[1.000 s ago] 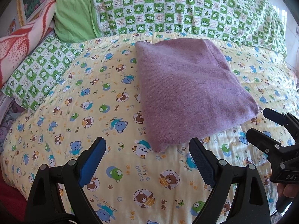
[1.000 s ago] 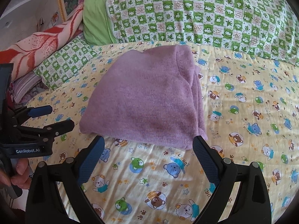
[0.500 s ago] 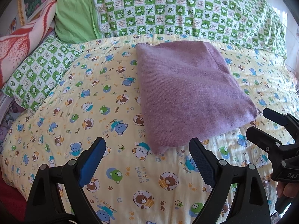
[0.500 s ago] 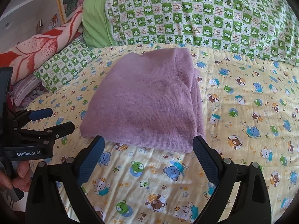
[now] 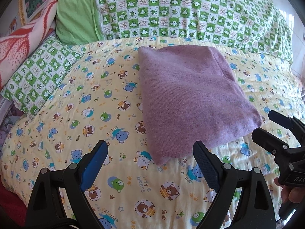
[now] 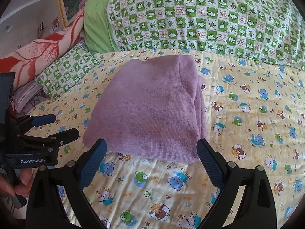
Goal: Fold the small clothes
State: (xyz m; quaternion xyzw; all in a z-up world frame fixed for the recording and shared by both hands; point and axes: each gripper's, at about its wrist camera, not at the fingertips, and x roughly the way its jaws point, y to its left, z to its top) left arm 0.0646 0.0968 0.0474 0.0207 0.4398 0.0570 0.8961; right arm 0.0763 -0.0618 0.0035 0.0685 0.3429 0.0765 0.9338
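Purple knit garment (image 5: 192, 99) lay on the bed's bear-print quilt (image 5: 80, 114), roughly mid-bed, in front of the green checked pillow (image 5: 190, 9) at the head. It looked already folded into a compact, near-rectangular stack: top layer smooth, near edge a clean rounded fold, at least 2 layers showing along its right side in the right wrist view (image 6: 198, 99), where the lower layer stuck out slightly past the top 1. Left gripper (image 5: 150, 160) was spread wide, fingers empty, hovering just short of the garment's near-left corner, not touching it. Right gripper (image 6: 150, 158) was also spread wide and empty, with its fingers framing the near edge from just in front; contact couldn't be confirmed, it looked just clear of the cloth. Each gripper showed up in the other's view, off to the side, with a hand (image 6: 13, 183) on the handle. My read: folding of this piece was essentially done, nothing held, both tools off the cloth. What could be left: squaring up that offset right edge, or 1 more fold if a smaller bundle was wanted. No other unfolded small clothes were visible on the quilt in either view, so I couldn't tell whether more items were waiting.
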